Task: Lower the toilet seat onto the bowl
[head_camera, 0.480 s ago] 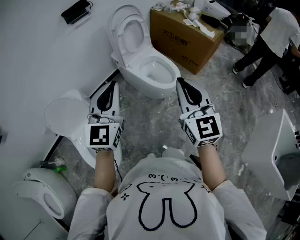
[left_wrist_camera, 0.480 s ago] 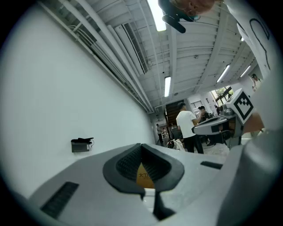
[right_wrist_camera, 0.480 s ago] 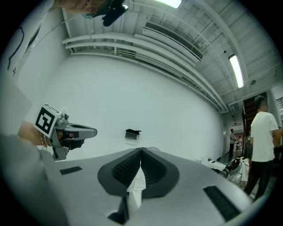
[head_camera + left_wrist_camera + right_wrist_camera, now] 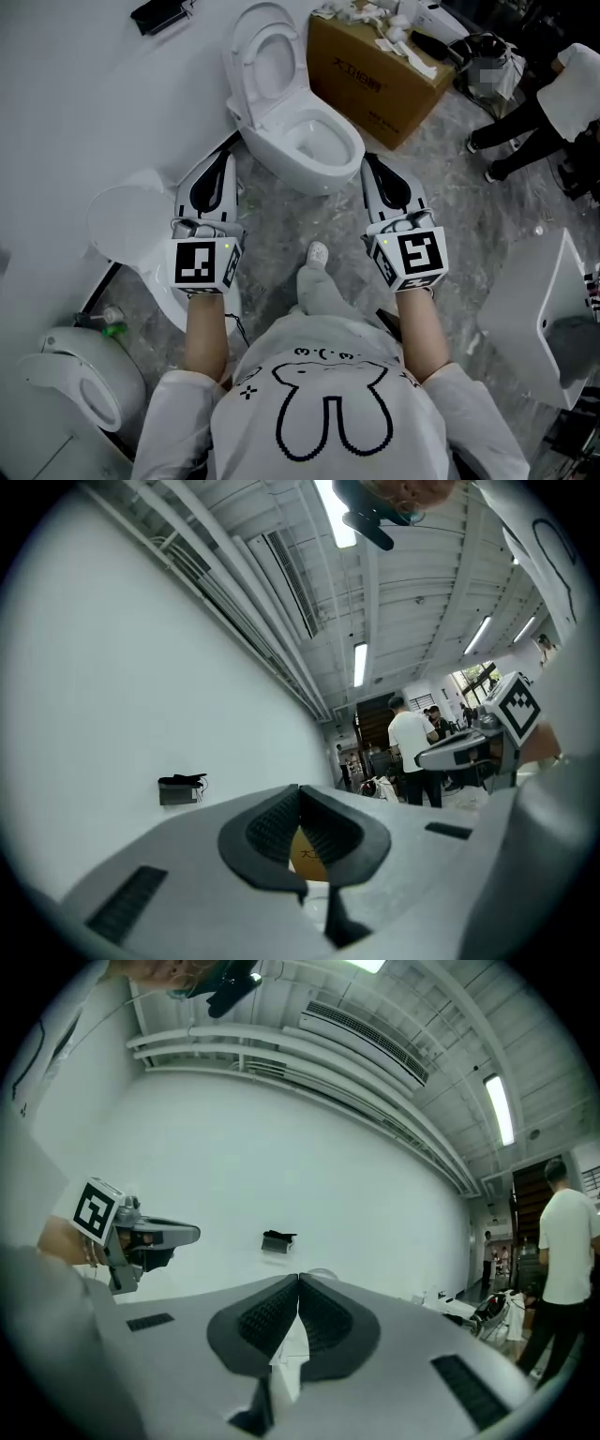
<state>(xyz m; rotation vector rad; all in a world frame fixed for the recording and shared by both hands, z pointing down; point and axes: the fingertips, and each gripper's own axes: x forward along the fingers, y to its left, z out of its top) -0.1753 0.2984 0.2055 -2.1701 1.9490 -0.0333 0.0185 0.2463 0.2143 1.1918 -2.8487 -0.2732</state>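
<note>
The white toilet stands at the top centre of the head view, its seat raised upright against the wall above the open bowl. My left gripper hovers just left of the bowl's front and my right gripper just right of it; neither touches the toilet. In the left gripper view the left gripper has its jaws pressed together with nothing between them. The right gripper in its own view is likewise shut and empty, with a bit of white toilet showing beyond its tips.
A cardboard box full of parts stands right of the toilet. Another toilet is under my left arm and a third at bottom left. A white fixture stands at right, a person behind it. My foot is on the floor.
My leg and foot have stepped forward into view between the grippers. The toilet has shifted slightly right in the frame; both grippers hold nearly the same pose, still shut.
</note>
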